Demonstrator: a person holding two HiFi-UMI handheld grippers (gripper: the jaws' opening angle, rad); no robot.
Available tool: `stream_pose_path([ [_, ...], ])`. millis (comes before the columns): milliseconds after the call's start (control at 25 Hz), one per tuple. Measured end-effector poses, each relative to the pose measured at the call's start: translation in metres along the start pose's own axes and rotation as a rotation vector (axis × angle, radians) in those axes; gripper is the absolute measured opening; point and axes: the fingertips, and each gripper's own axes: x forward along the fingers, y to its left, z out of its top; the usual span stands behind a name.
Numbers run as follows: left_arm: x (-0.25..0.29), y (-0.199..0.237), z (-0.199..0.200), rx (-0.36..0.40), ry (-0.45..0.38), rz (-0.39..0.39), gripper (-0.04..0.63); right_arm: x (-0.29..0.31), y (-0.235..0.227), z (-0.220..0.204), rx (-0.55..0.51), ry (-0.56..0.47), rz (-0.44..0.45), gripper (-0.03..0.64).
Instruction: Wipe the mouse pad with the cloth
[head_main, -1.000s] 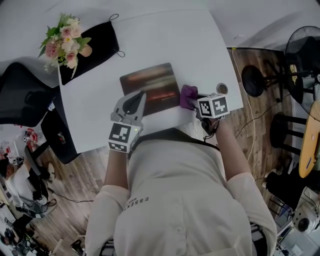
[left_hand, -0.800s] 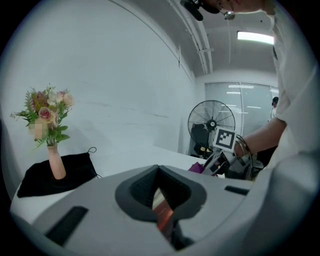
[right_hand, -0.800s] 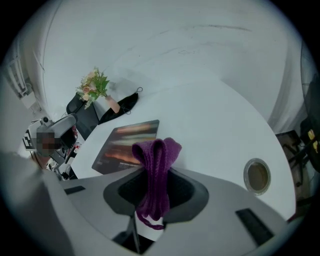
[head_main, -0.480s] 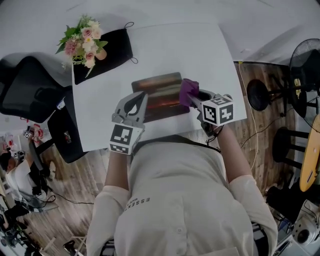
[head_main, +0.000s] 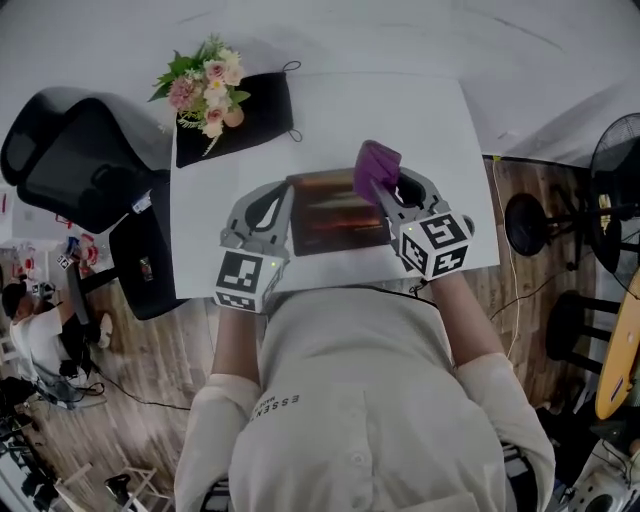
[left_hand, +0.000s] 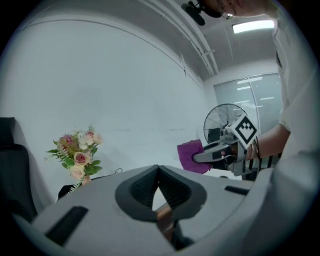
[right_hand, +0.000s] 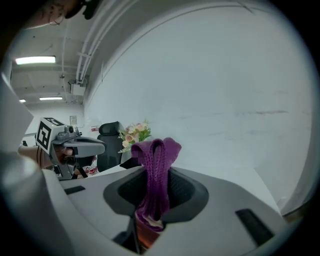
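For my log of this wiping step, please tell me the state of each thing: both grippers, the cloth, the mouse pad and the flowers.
left gripper: claw shut, empty.
right gripper: claw shut on the cloth.
cloth: bunched and pinched, over the pad's far right corner.
mouse pad: lying flat on the table.
flowers: standing upright.
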Motion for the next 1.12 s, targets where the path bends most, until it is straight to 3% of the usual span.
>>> stream_pose_path([
  [200, -0.007, 0.015, 0.012, -0.055, -0.028, 0.062, 0.0, -0.005, 0.001, 0.024, -0.089, -0.107, -0.043, 0.101],
  [400, -0.012, 0.023, 0.019, -0.039, -0.031, 0.099, 0.0, -0.011, -0.001, 0.036, -0.115, -0.167, -0.085, 0.095],
  [840, -0.002, 0.005, 0.028, 0.011, -0.027, 0.06, 0.0, -0.019, -0.008, 0.038, -0.096, -0.182, -0.103, 0.087],
  [1120, 0.001, 0.0, 0.027, 0.001, -0.025, 0.055, 0.0, -0.02, -0.011, 0.036, -0.097, -0.184, -0.108, 0.089],
])
